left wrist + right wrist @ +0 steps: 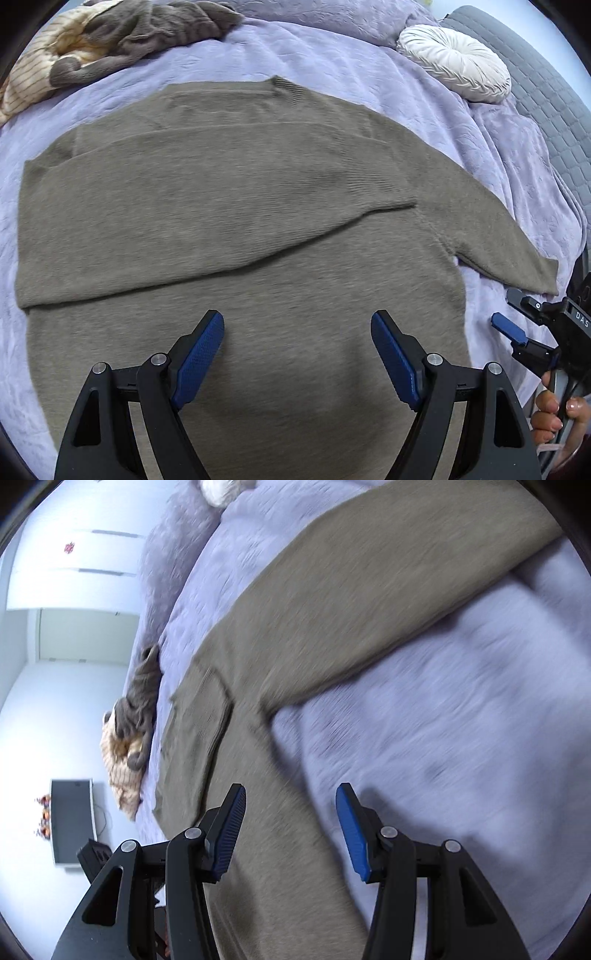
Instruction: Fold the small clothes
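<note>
An olive-brown knit sweater [240,221] lies flat on the lavender bedspread [332,62]. One sleeve [221,177] is folded across its body, and the other sleeve [491,229] stretches out to the right. My left gripper [297,325] hovers over the lower body of the sweater, jaws wide open and holding nothing. My right gripper [511,312] is at the right edge, just beyond the outstretched sleeve's cuff. In the right wrist view the right gripper [291,794] is open over the sweater's side edge [273,867], pads touching nothing. The picture there is motion-blurred.
A pile of grey and cream striped clothes [110,40] lies at the far left of the bed. A round white cushion [454,62] and a grey quilted headboard [546,92] are at the far right. A hand [554,413] grips the right tool. A dark screen [72,823] stands against the wall.
</note>
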The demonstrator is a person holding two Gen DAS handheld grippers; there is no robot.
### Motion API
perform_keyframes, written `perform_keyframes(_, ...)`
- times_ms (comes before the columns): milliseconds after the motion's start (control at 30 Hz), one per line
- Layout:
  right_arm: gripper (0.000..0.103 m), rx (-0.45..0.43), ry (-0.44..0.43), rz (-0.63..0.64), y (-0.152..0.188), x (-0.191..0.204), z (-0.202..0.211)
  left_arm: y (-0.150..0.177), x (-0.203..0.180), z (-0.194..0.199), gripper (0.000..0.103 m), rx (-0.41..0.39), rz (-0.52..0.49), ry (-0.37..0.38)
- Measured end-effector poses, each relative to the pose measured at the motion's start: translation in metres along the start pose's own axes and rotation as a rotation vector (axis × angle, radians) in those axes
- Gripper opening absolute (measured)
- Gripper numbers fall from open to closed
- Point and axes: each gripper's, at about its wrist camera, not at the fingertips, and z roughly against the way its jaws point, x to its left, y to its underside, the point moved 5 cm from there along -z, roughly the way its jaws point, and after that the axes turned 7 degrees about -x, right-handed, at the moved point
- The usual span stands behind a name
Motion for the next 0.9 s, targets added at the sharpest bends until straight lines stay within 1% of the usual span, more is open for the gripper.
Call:
perform_keyframes(133,0.055,-0.087,0.061,-0.028,-0.04,-0.029,0.026,-0.004,-0.027,-0.013,0.082,0.017,-0.007,0.005)
perform_keyframes(233,0.055,-0.15,0.103,-0.071,-0.067,-0.056,0.049,-0.005,-0.045,-0.021,0.082,0.029,-0.021,0.007)
perform_keyframes(400,0.055,-0.243,0.128,-0.148,-0.098,-0.091,0.08,-0.008,-0.07,-0.032,0.082,0.045,-0.045,0.01)
perform_keyframes(500,0.055,-0.279,0.102,-0.216,-0.114,-0.112,0.091,-0.01,-0.082,-0.038,0.082,0.051,-0.064,0.012)
perform_keyframes(633,0.055,-0.324,0.051,-0.269,-0.128,-0.119,0.093,-0.012,-0.093,-0.044,0.082,0.056,-0.08,0.015)
perform_keyframes(800,0.055,-0.352,0.034,-0.277,-0.147,-0.113,0.088,-0.017,-0.096,-0.048,0.082,0.05,-0.07,0.019)
perform_keyframes(900,0.055,-0.345,0.016,-0.281,-0.157,-0.107,0.084,-0.02,-0.092,-0.048,0.082,0.044,-0.049,0.02)
